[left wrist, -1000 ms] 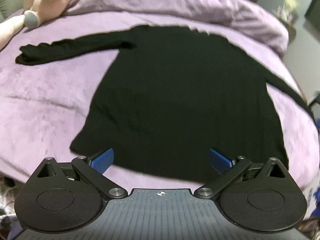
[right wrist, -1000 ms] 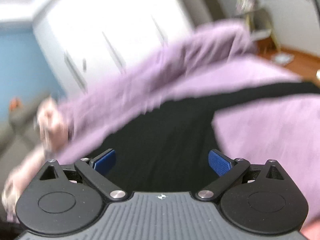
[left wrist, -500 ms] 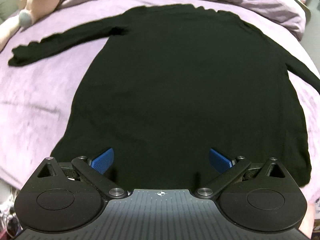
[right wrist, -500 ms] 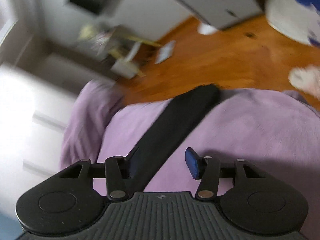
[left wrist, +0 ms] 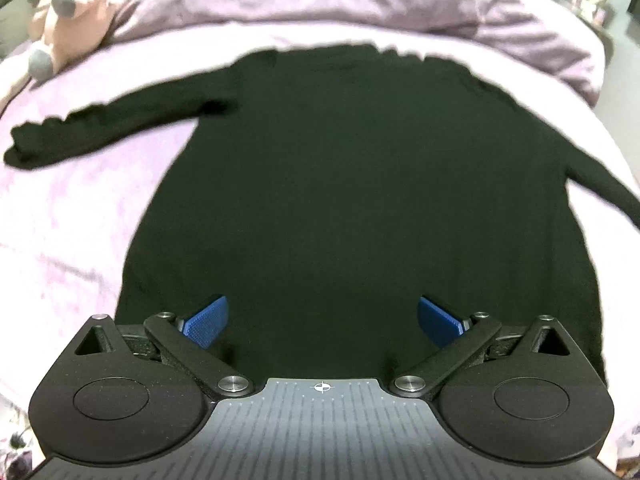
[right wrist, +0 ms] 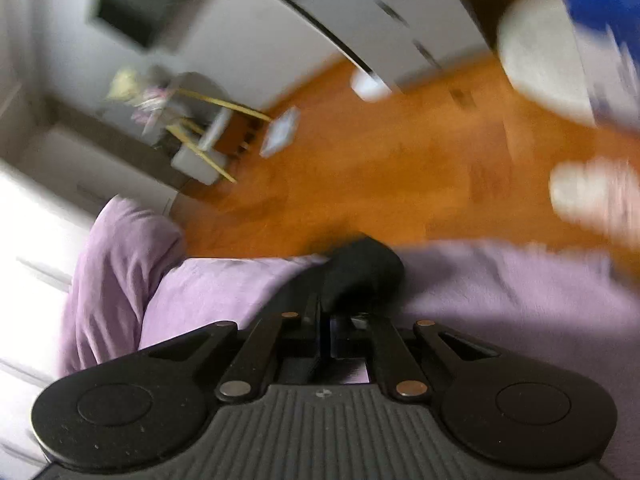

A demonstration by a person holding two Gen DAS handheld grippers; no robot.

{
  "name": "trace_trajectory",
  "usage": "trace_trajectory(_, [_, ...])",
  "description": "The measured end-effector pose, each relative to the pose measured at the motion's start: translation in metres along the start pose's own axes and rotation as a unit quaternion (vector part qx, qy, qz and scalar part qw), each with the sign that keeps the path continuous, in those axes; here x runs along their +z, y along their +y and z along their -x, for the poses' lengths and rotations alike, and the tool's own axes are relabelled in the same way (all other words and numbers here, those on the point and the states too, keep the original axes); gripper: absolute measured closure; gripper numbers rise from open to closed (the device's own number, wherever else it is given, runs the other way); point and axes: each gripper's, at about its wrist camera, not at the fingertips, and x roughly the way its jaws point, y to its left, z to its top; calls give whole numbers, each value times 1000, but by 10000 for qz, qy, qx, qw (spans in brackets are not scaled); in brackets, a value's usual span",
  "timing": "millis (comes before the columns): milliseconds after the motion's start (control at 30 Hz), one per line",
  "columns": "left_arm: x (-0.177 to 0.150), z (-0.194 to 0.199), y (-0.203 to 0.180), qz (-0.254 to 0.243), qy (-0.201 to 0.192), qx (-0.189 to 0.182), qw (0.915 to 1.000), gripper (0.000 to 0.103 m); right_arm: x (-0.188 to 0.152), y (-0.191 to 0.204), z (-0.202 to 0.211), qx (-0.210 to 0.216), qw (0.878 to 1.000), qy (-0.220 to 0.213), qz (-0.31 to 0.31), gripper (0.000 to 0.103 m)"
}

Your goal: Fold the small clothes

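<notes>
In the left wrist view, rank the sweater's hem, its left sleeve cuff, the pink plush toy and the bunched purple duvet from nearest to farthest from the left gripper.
From the left gripper:
1. Hem of the black sweater, directly between and below the open fingers.
2. Sleeve cuff, far left on the purple bedspread.
3. Pink plush toy, upper left corner.
The bunched duvet along the top lies about as far as the toy; too close to call.

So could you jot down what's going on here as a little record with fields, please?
garment: black long-sleeved knit top, spread flat
surface: purple fleece bed cover
left gripper: open, hovering over the top's hem, holding nothing
right gripper: shut on the cuff end of the top's right sleeve at the bed's edge
nearby: pink plush toy, far left
view quality: right view blurred
</notes>
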Motion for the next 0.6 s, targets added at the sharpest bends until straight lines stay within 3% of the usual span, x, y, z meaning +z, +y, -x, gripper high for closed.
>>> trace_trajectory(67, [11,6,4,-10,-156,-357,9992,0,-15,52,28,580,9928,-264,1012,100])
trace_trajectory(133, [24,13,5,-16,-418,-660,9969,0,-50,114,61,1639,9668,-155,1955,100])
trace_trajectory(167, [32,14,3,-2,-552,-794,9953,0,-68,136,73,2115,9512,-12,2248,100])
trace_trajectory(200, [40,15,4,41,-667,-951,9932,0,-95,163,87,2726,9258,265,2605,100])
trace_trajectory(267, [52,15,4,246,-832,-1238,9885,0,-144,195,102,3414,8840,783,3097,99])
trace_trajectory(300, [58,12,4,315,-870,-1415,9856,0,-174,208,106,3741,8573,1165,3341,99])
trace_trajectory(367, [70,0,3,368,-804,-1652,9823,0,-218,214,108,3936,8310,1628,3578,80])
trace_trajectory(433, [80,-16,3,346,-617,-1715,9826,0,-253,206,103,3787,8251,1956,3708,70])
trace_trajectory(600, [96,-71,5,511,-47,-1997,9785,0,-273,152,77,3099,8603,2828,2896,70])
